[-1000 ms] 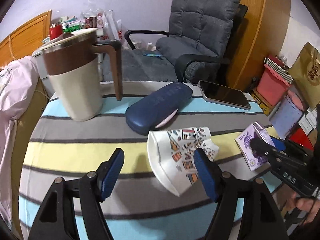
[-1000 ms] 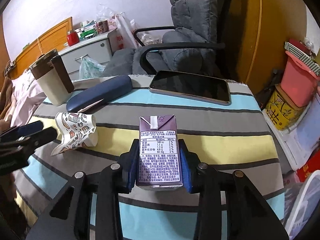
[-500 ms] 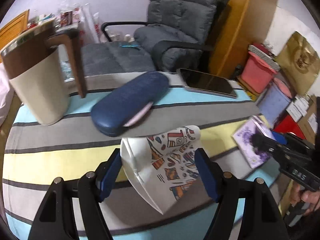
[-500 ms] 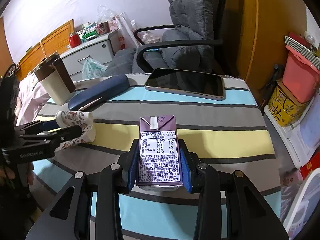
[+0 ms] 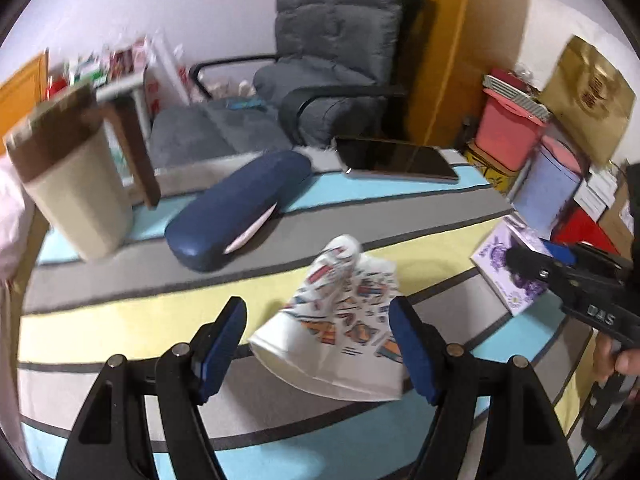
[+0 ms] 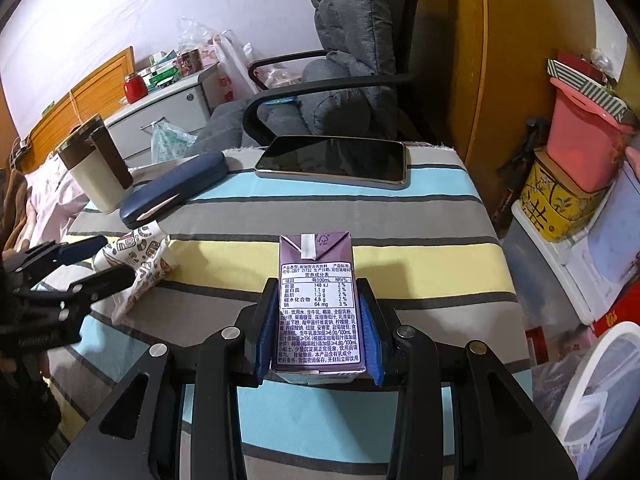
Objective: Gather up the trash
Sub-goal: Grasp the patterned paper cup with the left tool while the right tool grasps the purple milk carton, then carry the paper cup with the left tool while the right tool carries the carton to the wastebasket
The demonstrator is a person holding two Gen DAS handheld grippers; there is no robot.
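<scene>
A crumpled patterned paper cup lies on the striped tablecloth, its wide mouth toward me. My left gripper is open and straddles the cup; the right pad touches or nearly touches the cup, the left pad stands apart. The cup and left gripper also show in the right wrist view. My right gripper is shut on a purple drink carton, held upright over the table. The carton shows at the right of the left wrist view.
A beige and brown mug, a navy glasses case and a phone lie on the table. A grey chair stands behind. Boxes and a pink bin crowd the right. A white basket is at lower right.
My left gripper has swung right and closed in around the paper cup, which now lies between its fingers. The right gripper still holds the carton, nearly still.
</scene>
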